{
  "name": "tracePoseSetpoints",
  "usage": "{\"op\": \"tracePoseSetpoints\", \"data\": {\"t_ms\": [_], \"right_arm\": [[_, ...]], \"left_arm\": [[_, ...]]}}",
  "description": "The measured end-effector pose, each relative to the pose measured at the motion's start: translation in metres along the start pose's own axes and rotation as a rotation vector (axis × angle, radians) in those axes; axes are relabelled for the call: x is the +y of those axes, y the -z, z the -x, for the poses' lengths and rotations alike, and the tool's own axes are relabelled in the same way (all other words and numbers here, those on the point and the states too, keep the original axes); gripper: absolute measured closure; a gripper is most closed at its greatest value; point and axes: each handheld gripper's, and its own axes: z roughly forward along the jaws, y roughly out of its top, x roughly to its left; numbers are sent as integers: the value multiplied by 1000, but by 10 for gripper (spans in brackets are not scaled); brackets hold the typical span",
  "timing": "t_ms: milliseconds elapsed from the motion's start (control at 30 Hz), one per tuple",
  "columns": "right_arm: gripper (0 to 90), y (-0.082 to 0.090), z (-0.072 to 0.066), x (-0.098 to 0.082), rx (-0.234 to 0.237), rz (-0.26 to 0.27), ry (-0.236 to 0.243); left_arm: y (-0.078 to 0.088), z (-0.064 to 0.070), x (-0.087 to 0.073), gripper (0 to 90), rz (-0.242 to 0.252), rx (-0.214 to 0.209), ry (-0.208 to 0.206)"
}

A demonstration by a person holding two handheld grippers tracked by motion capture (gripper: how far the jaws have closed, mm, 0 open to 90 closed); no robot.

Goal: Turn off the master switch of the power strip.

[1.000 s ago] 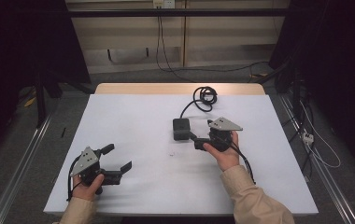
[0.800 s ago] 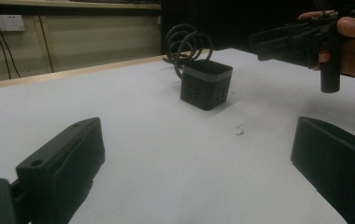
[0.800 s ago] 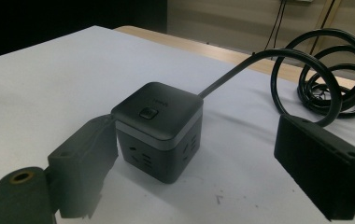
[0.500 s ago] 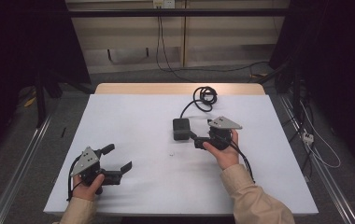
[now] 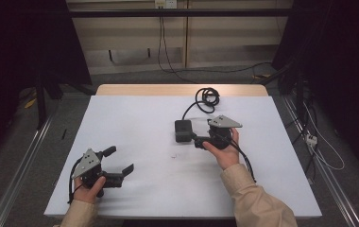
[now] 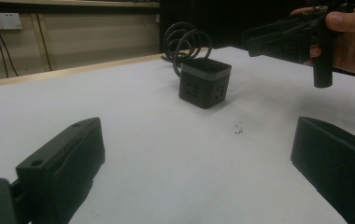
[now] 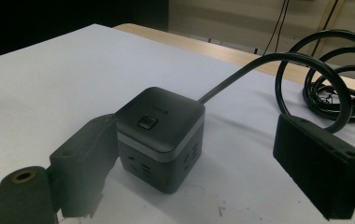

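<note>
A black cube power strip (image 5: 183, 130) with a button on top stands upright on the white table (image 5: 135, 118), right of centre. Its black cable (image 5: 207, 97) runs back to a coil near the far edge. My right gripper (image 5: 197, 135) is open just right of the cube and points left at it. In the right gripper view the cube (image 7: 159, 135) stands ahead between the spread jaws, close against the left one, with the coiled cable (image 7: 334, 74) behind. My left gripper (image 5: 121, 160) is open over the near left of the table, holding nothing. The cube (image 6: 203, 83) and the right gripper (image 6: 287, 39) lie beyond it.
A wooden strip (image 5: 182, 90) edges the table's far side. Metal rails (image 5: 21, 170) run along the floor on both sides. Loose cables (image 5: 319, 151) lie on the floor at the right. A small dark speck (image 5: 173, 155) marks the table in front of the cube.
</note>
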Motion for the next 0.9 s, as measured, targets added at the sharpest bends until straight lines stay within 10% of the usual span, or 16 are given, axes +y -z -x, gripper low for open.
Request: {"op": "tracePoseSetpoints", "data": {"t_ms": [900], "right_arm": [[307,-9,5,-2,23,-11,-24]], "left_arm": [[0,0,0,28,-2,-11,2]]}}
